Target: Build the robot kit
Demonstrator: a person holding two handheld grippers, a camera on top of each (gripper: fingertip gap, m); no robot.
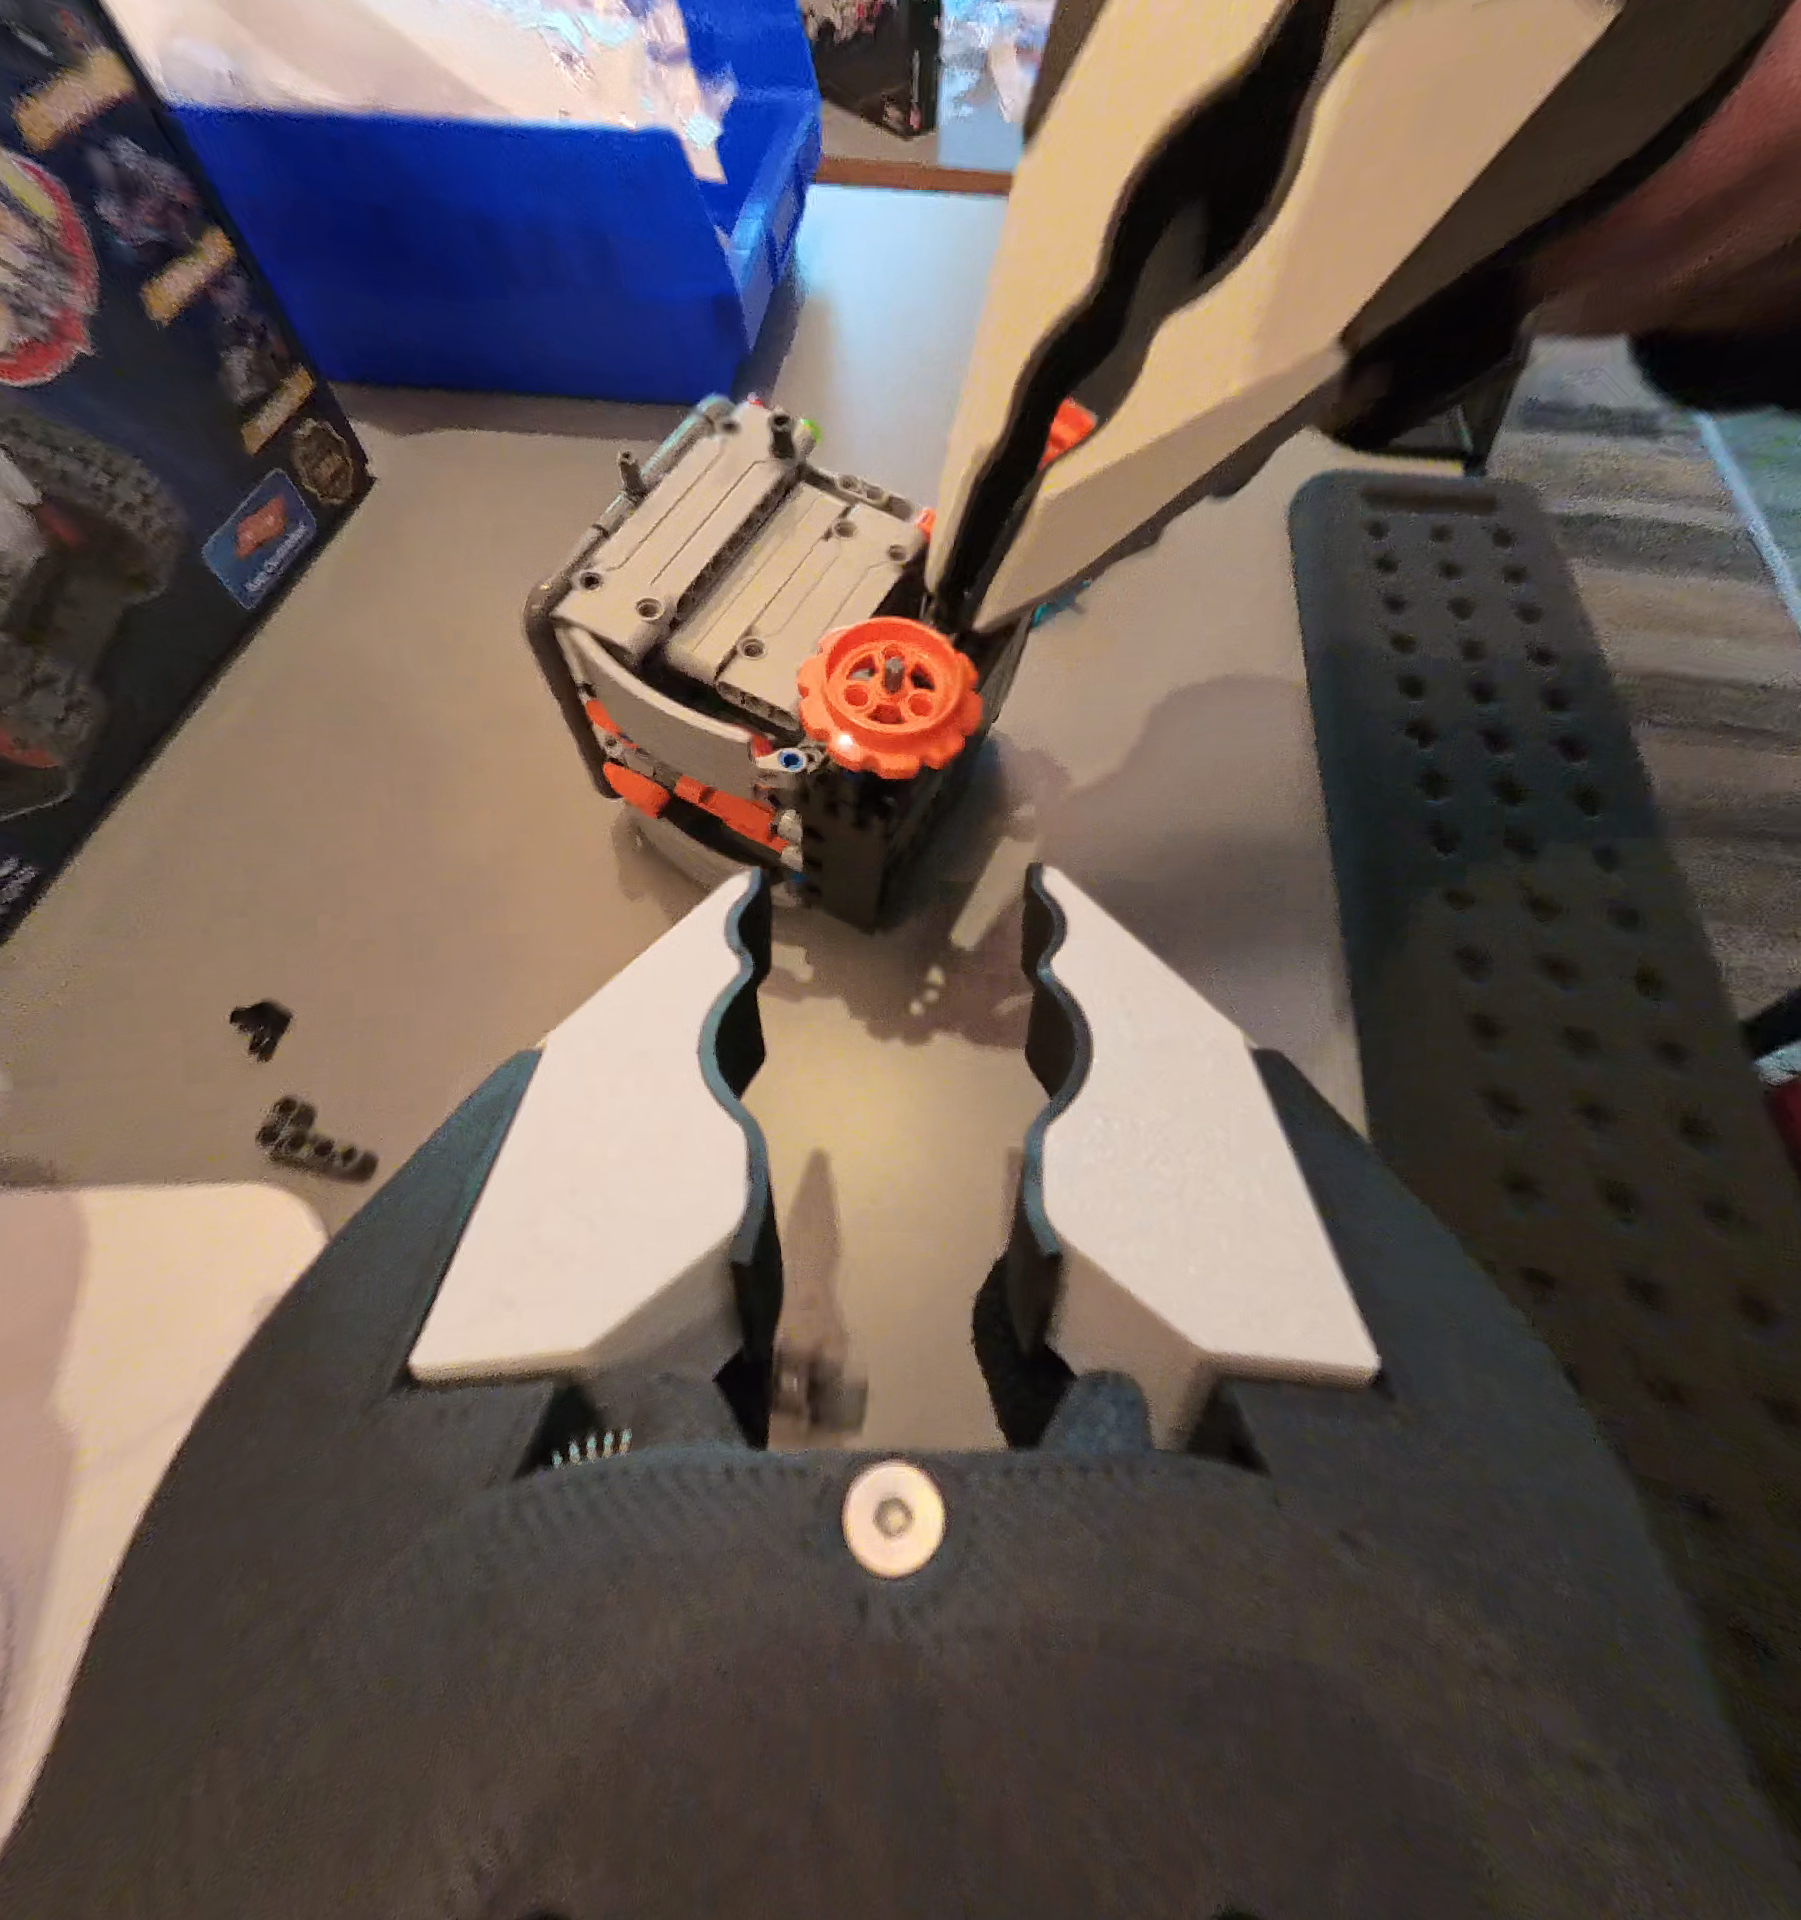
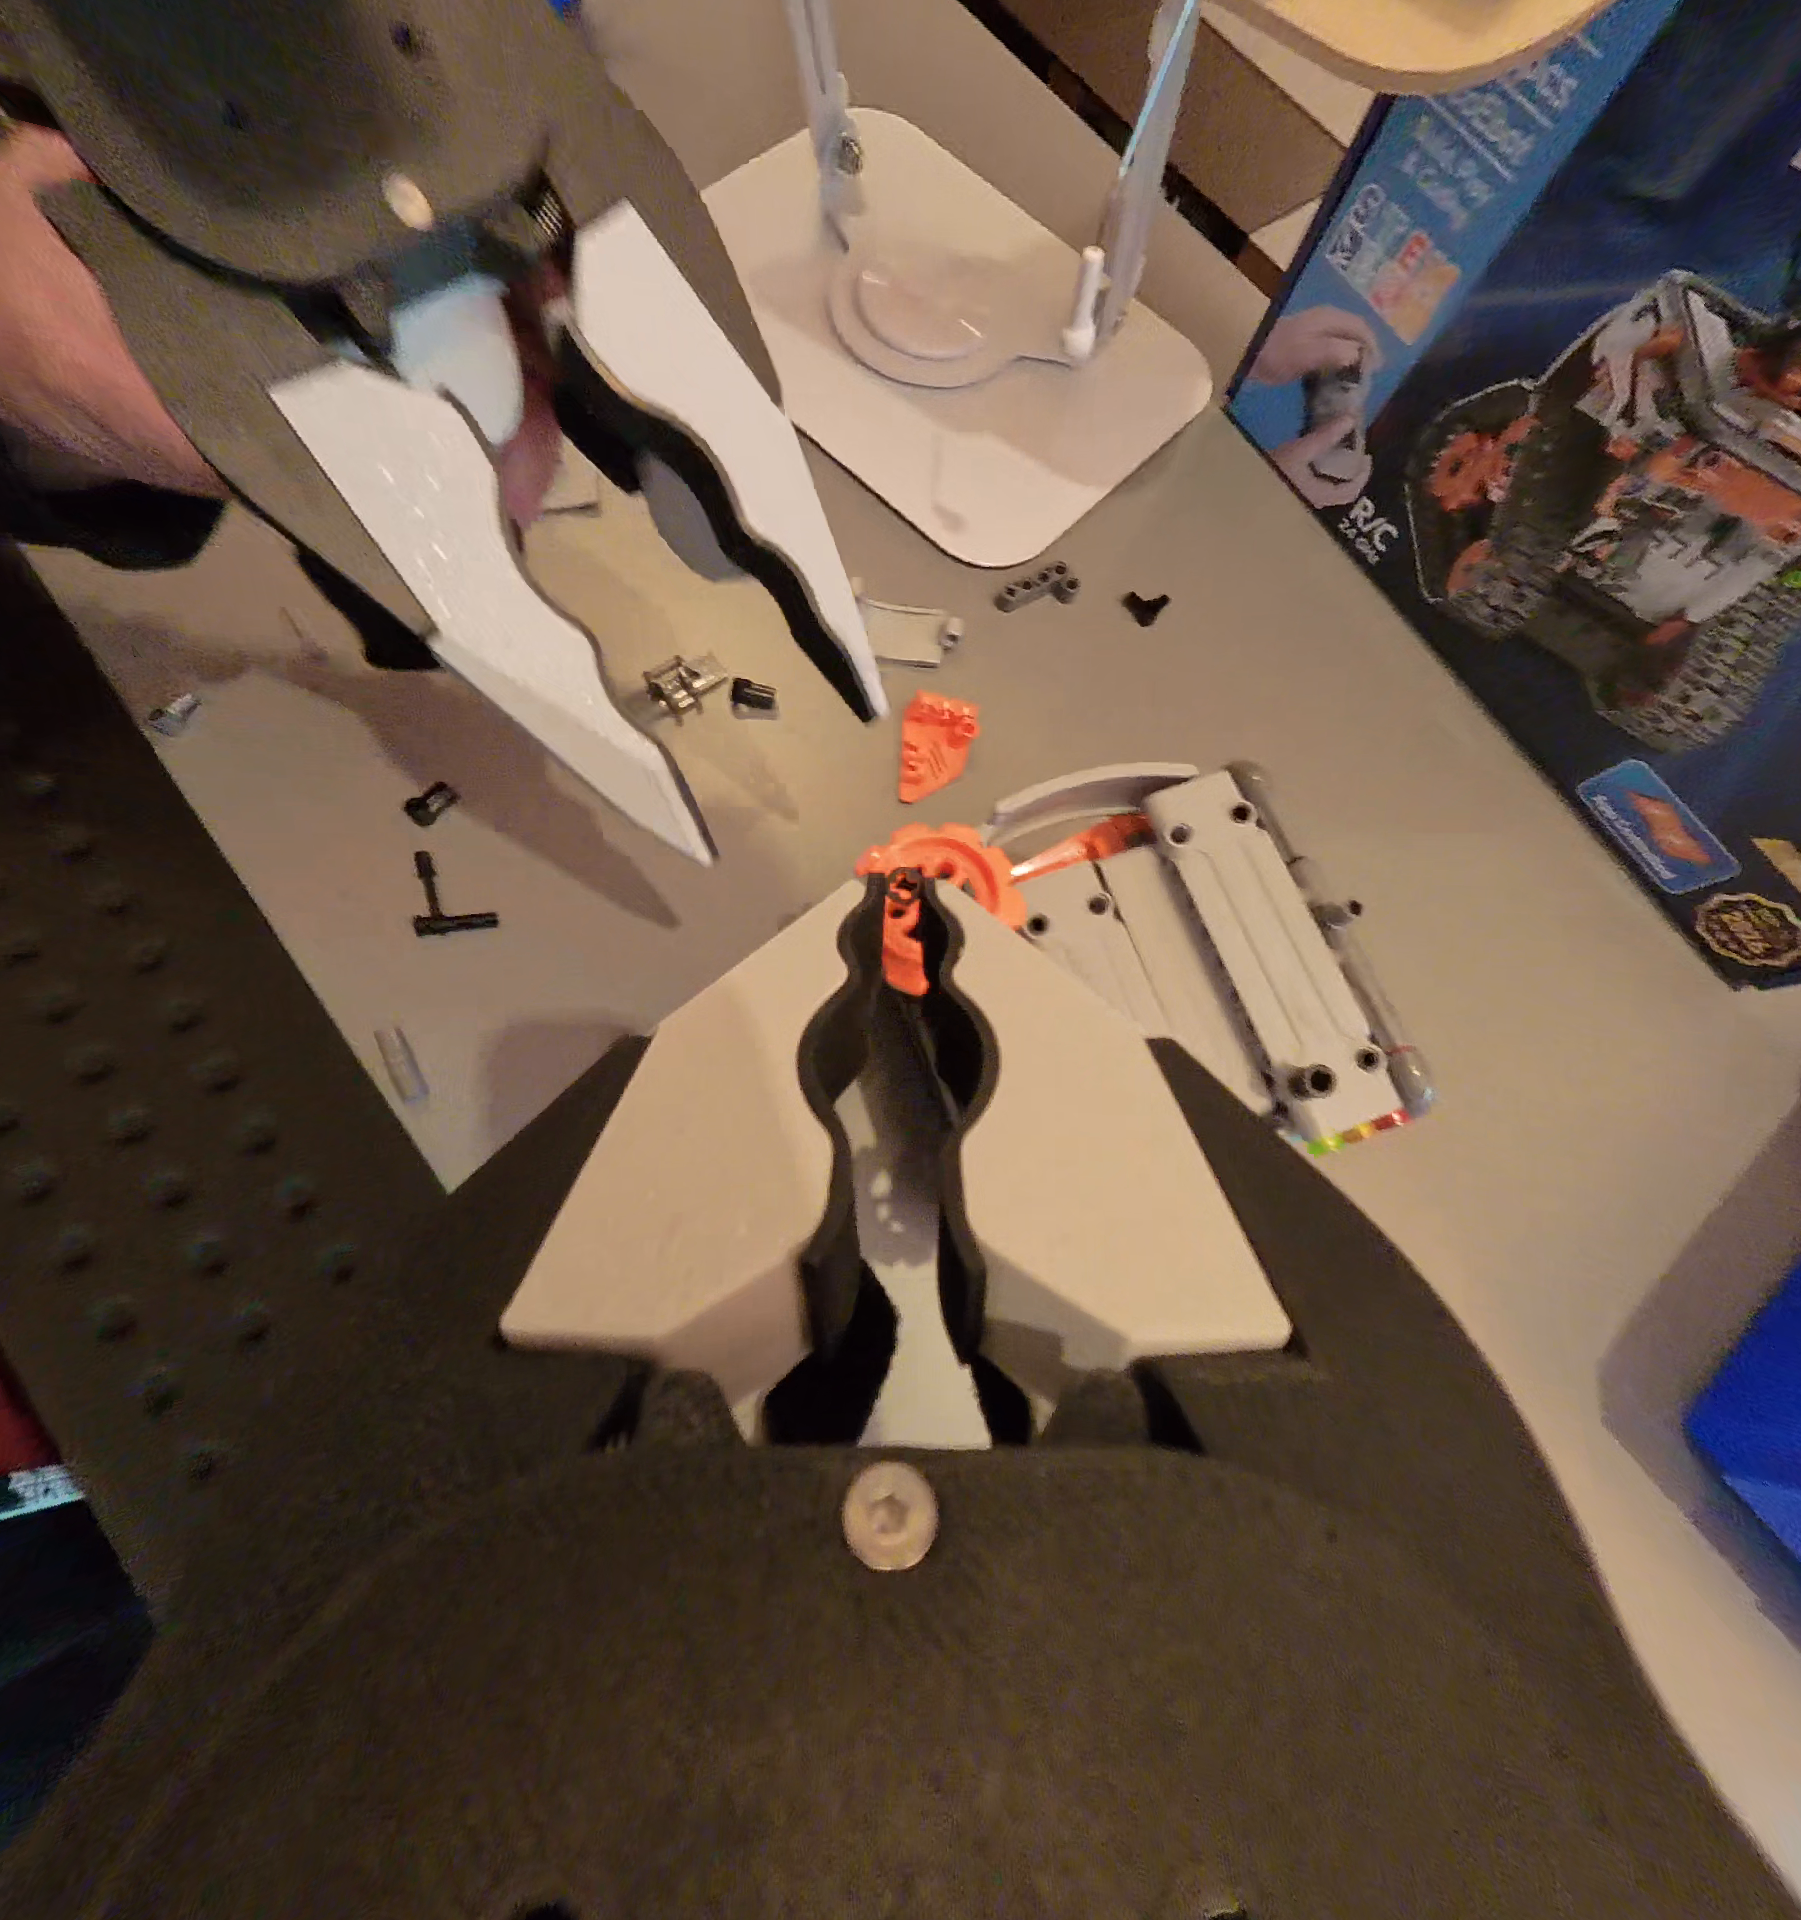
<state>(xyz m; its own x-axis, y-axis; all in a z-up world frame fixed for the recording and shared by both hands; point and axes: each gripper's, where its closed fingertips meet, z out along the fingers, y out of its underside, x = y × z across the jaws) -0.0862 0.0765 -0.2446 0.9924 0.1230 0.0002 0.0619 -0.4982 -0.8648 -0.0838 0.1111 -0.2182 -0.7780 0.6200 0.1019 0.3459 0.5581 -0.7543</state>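
Right tool (image 2: 906, 899) pinched on orange piece (image 2: 904, 951) atop brick model (image 1: 761, 665); left tool (image 1: 896, 894) agape, empty.

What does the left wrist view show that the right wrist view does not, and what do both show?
Only the left wrist view: the brick model's black side wall and the wheel's open face.

Only the right wrist view: a loose orange panel, a white stand base, and an orange piece pinched in the right tongs.

Both: the grey brick model, its orange toothed wheel, the open left tongs, the toy box.
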